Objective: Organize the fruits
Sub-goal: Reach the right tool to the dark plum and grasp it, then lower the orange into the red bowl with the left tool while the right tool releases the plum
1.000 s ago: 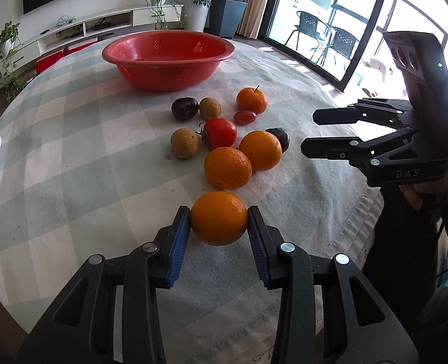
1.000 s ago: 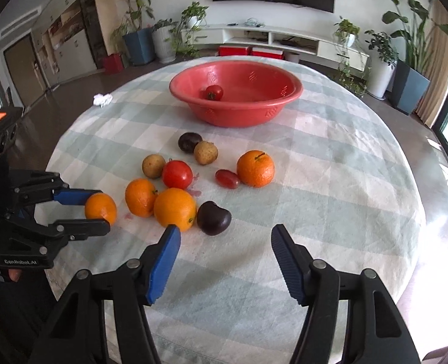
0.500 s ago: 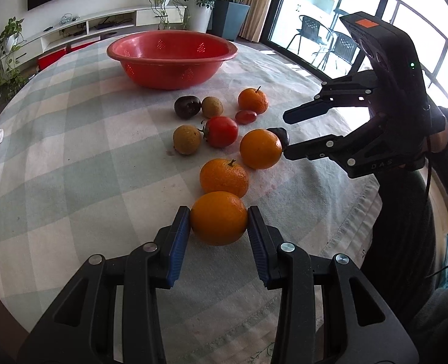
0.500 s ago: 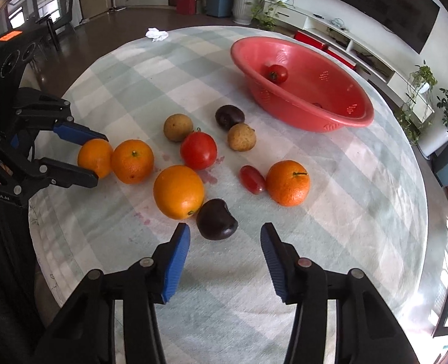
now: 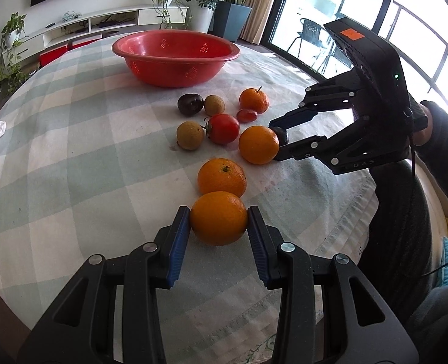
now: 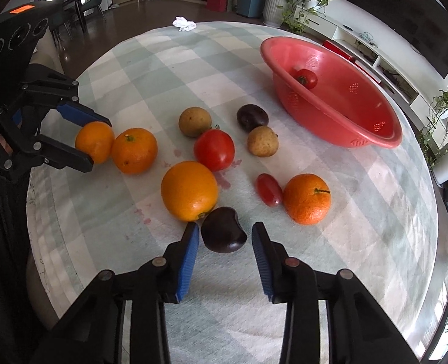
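**Fruit sort: 1 piece binned, 2 claws on fruit**

Left to right, right wrist view unless noted.

Left claw: clamped on an orange, both pads pressed to its sides. The left wrist view confirms the grip; the orange looks to sit at or just above the surface, contact not resolvable.

Next, a stemmed orange touching or just beside the held one. Then a large orange, a brown round fruit and a red tomato clustered mid-surface.

Right claw: its jaws have just been closing, and they now bracket a dark plum that lies between them. A thin gap shows on each side, so the pads do not yet press; not gripping. The plum rests on the surface, just beside the large orange.

Further right: a second dark fruit, a second brown fruit, a small oblong tomato, and a tangerine with a stem.

Far right: red basin holding 1 tomato.

Progress, judged: early. 1 piece is in the basin and 10 are outside it, 2 of those under the claws. The sorting rule is not evident from the layout.

Hard to read: the basin's near inner wall is hidden, so more fruit could lie there. The left wrist view shows no basin contents at all. Pink stains on the cloth are of unclear origin. A white crumpled item at the far edge is unidentifiable.
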`<state>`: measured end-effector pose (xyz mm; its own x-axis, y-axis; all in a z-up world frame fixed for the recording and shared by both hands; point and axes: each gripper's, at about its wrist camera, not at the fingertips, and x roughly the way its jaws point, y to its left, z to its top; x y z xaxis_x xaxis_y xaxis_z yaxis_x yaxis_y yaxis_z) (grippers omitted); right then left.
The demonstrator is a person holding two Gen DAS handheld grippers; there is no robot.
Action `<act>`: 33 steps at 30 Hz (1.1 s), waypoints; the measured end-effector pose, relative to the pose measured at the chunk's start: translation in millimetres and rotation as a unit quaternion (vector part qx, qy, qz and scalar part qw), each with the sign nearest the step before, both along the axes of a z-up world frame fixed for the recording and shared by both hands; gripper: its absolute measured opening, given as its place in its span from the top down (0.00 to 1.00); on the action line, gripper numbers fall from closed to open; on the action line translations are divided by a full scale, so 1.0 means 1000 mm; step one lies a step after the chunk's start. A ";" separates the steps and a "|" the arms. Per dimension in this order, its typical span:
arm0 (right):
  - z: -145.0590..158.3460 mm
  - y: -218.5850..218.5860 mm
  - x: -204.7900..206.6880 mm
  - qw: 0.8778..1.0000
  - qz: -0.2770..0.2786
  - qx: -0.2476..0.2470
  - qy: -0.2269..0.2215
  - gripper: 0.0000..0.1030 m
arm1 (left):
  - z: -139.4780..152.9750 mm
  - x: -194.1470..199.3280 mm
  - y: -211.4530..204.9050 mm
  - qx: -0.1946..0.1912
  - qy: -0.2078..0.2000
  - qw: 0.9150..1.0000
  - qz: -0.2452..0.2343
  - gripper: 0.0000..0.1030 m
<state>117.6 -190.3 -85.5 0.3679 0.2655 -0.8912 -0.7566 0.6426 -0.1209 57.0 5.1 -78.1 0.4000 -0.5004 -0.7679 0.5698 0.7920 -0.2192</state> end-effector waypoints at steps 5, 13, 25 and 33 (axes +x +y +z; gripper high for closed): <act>0.000 0.002 0.000 1.000 0.011 0.000 -0.002 0.68 | -0.001 0.000 0.000 -0.001 0.001 1.000 0.002 0.65; 0.004 -0.004 -0.002 1.000 0.001 0.014 -0.002 0.69 | 0.000 -0.001 0.001 -0.005 0.000 1.000 0.005 0.65; 0.024 -0.025 -0.008 0.998 -0.034 0.052 -0.014 0.69 | 0.016 0.006 0.009 -0.011 -0.015 1.000 0.016 0.65; 0.048 -0.058 0.004 0.985 -0.119 0.117 -0.031 0.69 | 0.052 0.040 0.011 -0.011 -0.050 0.998 0.024 0.65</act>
<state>122.0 -248.4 -37.9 0.4970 0.3600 -0.7895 -0.5765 0.8171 0.0097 97.5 15.7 -26.3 0.4974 -0.4949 -0.7125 0.5514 0.8144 -0.1807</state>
